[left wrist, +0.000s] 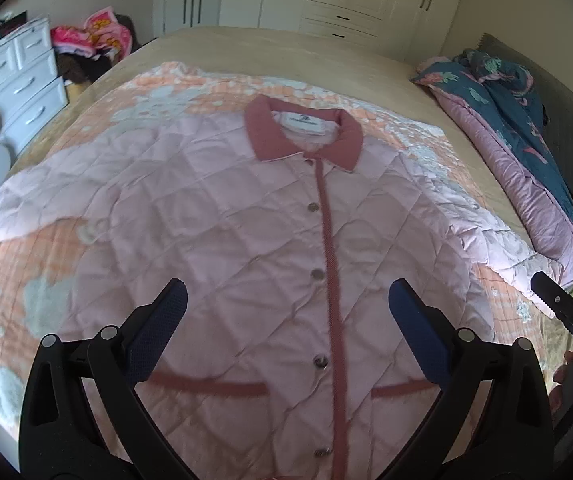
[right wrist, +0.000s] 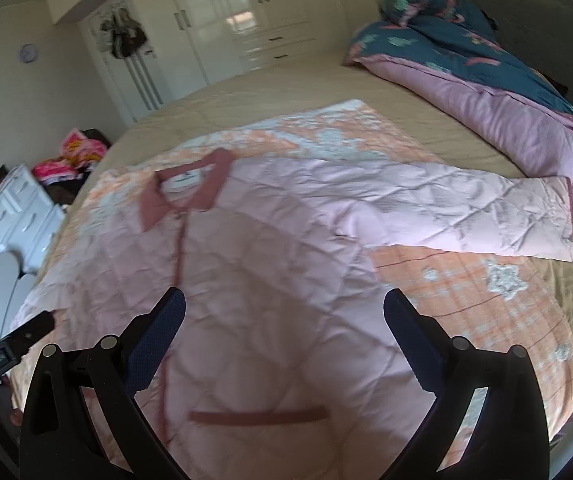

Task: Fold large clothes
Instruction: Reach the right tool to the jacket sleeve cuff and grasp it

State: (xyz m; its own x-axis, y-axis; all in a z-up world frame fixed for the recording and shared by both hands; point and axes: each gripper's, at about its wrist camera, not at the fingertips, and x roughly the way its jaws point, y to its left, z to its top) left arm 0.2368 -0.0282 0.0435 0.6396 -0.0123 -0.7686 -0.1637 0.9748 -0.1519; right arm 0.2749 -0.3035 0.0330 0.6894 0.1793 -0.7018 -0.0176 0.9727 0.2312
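A pale pink quilted jacket lies flat and buttoned on the bed, front up, with a dusty-rose collar at the far end. Its sleeves spread out to both sides; the right sleeve reaches toward the bedding pile. My left gripper hovers open above the lower front of the jacket, holding nothing. My right gripper hovers open above the jacket's right half, near a rose-trimmed pocket. The right gripper's body shows at the left view's right edge.
The jacket rests on an orange-and-white patterned blanket over a tan bed. A rolled teal and pink duvet lies along the right side. A white drawer chest and piled clothes stand left; wardrobes behind.
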